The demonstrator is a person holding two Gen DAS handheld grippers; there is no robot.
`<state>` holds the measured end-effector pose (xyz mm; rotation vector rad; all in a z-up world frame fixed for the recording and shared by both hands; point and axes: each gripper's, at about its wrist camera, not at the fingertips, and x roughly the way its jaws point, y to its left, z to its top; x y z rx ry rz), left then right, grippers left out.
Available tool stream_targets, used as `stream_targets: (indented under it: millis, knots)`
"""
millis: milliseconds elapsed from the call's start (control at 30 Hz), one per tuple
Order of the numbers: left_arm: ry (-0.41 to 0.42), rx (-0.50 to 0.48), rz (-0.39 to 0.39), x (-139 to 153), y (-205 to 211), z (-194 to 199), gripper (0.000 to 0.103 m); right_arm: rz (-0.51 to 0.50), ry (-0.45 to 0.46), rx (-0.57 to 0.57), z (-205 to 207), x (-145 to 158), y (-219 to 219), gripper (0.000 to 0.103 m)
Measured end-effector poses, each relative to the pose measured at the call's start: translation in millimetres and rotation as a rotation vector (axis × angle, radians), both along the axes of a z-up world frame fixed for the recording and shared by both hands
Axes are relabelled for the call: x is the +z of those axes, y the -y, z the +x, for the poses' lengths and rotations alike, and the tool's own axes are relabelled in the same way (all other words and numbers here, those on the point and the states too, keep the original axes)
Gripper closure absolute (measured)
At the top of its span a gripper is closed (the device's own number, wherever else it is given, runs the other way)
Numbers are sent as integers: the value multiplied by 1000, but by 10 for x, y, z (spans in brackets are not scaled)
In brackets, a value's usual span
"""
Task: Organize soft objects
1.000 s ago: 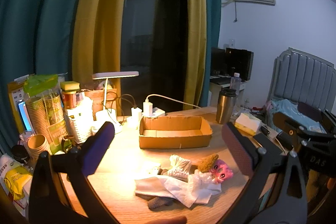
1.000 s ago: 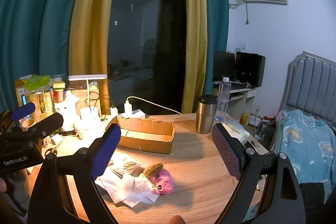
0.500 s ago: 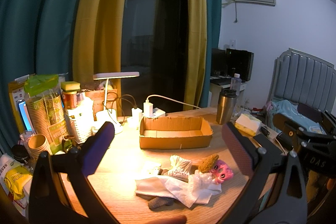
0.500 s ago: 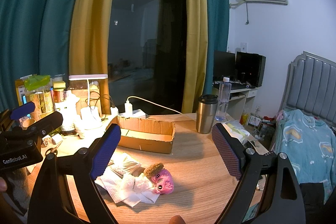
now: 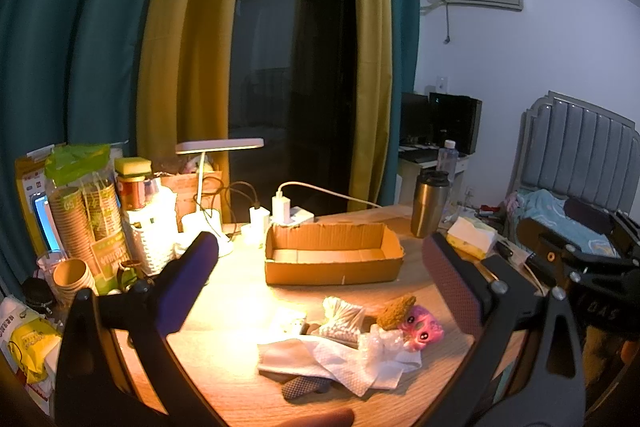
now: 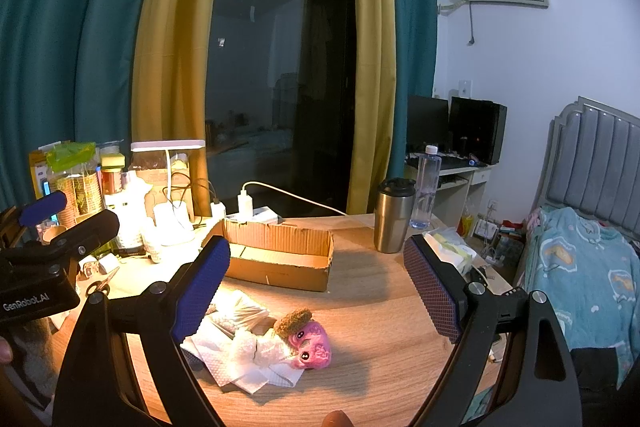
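Note:
A heap of soft things lies on the round wooden table [image 5: 240,311]: a pink plush toy [image 5: 423,327] [image 6: 312,345], a brown fuzzy piece [image 5: 395,310] [image 6: 292,321], white tissue paper [image 5: 352,363] [image 6: 240,359], a bag of cotton swabs [image 5: 342,317] and a dark mesh item [image 5: 304,387]. Behind the heap stands an open cardboard box [image 5: 334,259] [image 6: 276,255], seemingly bare inside. My left gripper [image 5: 320,275] hovers open above the heap. My right gripper [image 6: 316,287] is open too, over the plush toy. Neither holds anything.
A lit desk lamp [image 5: 218,147], paper cups [image 5: 80,223], a white basket [image 5: 154,239] and chargers [image 5: 282,205] crowd the table's back left. A steel tumbler [image 5: 430,203] [image 6: 394,215] and tissue pack [image 5: 472,237] stand right. A bed [image 6: 580,267] lies beyond the table.

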<state>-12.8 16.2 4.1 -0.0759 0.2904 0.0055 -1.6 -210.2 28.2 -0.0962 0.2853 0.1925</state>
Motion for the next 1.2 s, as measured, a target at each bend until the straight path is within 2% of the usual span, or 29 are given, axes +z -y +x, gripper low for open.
stream_targets:
  millis: [1033, 1200]
  knots:
    - [-8, 2, -3, 39, -35, 63, 1, -3, -7, -1, 4, -12, -3, 12]
    - [-24, 13, -3, -33, -69, 137, 1, -14, -24, -2, -17, -88, -17, 12]
